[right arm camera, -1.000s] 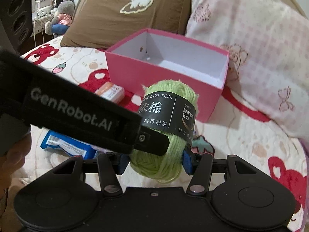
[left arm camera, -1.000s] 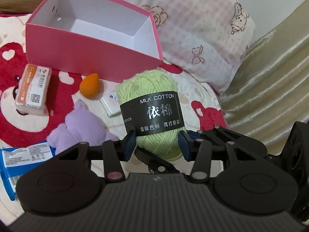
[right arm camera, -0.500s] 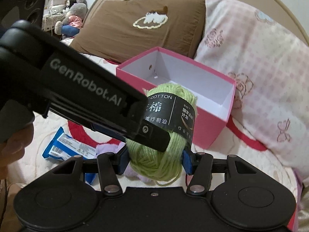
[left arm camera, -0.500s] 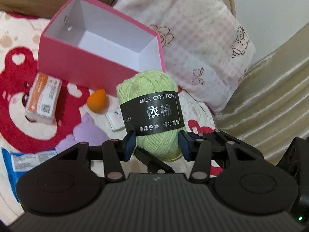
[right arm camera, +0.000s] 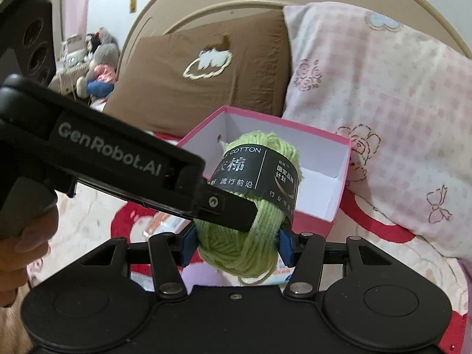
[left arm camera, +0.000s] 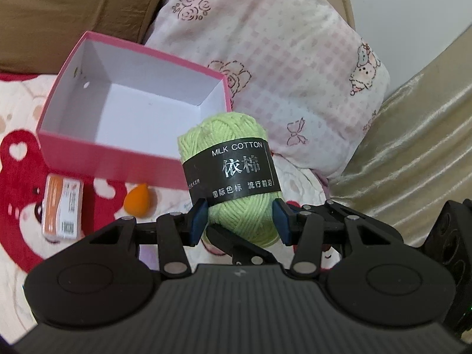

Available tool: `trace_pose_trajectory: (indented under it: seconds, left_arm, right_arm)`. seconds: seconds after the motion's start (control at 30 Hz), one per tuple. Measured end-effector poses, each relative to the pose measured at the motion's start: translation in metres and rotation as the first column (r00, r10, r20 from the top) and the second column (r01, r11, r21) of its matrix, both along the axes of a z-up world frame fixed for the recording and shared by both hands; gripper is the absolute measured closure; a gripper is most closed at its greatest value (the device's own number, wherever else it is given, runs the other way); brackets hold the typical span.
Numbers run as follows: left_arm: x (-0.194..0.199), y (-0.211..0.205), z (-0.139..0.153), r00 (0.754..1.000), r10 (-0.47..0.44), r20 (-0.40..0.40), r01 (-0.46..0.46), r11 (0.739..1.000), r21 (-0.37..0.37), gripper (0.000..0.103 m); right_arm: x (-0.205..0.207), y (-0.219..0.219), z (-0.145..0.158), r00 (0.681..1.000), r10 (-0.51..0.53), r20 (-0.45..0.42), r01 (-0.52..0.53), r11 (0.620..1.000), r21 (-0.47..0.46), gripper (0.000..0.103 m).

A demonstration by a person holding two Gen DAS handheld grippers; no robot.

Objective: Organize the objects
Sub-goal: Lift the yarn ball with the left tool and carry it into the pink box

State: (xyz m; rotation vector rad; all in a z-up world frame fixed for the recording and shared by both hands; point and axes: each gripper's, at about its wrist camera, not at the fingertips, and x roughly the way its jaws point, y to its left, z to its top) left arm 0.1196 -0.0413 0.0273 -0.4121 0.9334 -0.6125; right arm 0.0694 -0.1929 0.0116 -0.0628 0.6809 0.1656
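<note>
Gleaming black band [left arm camera: 231,171] — lime-green yarn ball [left arm camera: 227,131]

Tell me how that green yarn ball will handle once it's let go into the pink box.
The green yarn ball likely squashes rather than slips: the right gripper's blue fingers dent its strands. It probably weighs little for its bulk. Being rounded, it may roll on the flat floor of the pink box, though the paper band should hold it together.
</note>
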Motion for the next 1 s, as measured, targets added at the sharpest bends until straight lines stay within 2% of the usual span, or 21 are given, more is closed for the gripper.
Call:
trace_pose_trajectory:
  seconds: [0.17, 0.3, 0.4, 0.6, 0.77, 0.9, 1.0]
  left_arm:
    - [0.030, -0.004, 0.017, 1.000, -0.008, -0.008, 0.008, 1.000, 0.007, 0.057]
    - [0.053, -0.006, 0.024, 1.000, -0.021, -0.011, 0.021, 1.000, -0.008, 0.057]
    - [0.067, -0.003, 0.024, 0.999, -0.039, -0.006, 0.039, 0.999, -0.027, 0.056]
    - [0.100, -0.004, 0.003, 0.998, -0.066, -0.025, 0.065, 0.997, -0.036, 0.056]
    - [0.134, -0.009, -0.022, 0.995, -0.060, -0.074, 0.057, 0.998, -0.036, 0.056]
    - [0.153, -0.021, -0.038, 0.995, -0.083, -0.051, 0.082, 0.997, -0.011, 0.056]
    - [0.164, -0.026, -0.047, 0.996, -0.083, -0.034, 0.082, 0.997, -0.006, 0.057]
  right_arm:
    - [0.027, -0.015, 0.014, 1.000, -0.006, -0.031, 0.008, 0.998, 0.063, 0.044]
    - [0.056, -0.024, 0.026, 0.998, 0.009, -0.069, -0.005, 0.998, 0.064, 0.044]
    - [0.069, -0.031, 0.030, 0.998, 0.019, -0.063, -0.014, 0.997, 0.076, 0.044]
    - [0.082, -0.040, 0.011, 1.000, -0.017, 0.000, 0.016, 0.994, 0.113, 0.045]
    - [0.099, -0.042, -0.007, 0.999, -0.038, 0.035, 0.035, 0.997, 0.071, 0.046]
    - [0.111, -0.048, -0.029, 0.995, -0.094, 0.046, 0.089, 0.991, 0.101, 0.048]
    - [0.126, -0.051, -0.037, 0.994, -0.105, 0.036, 0.103, 0.993, 0.062, 0.048]
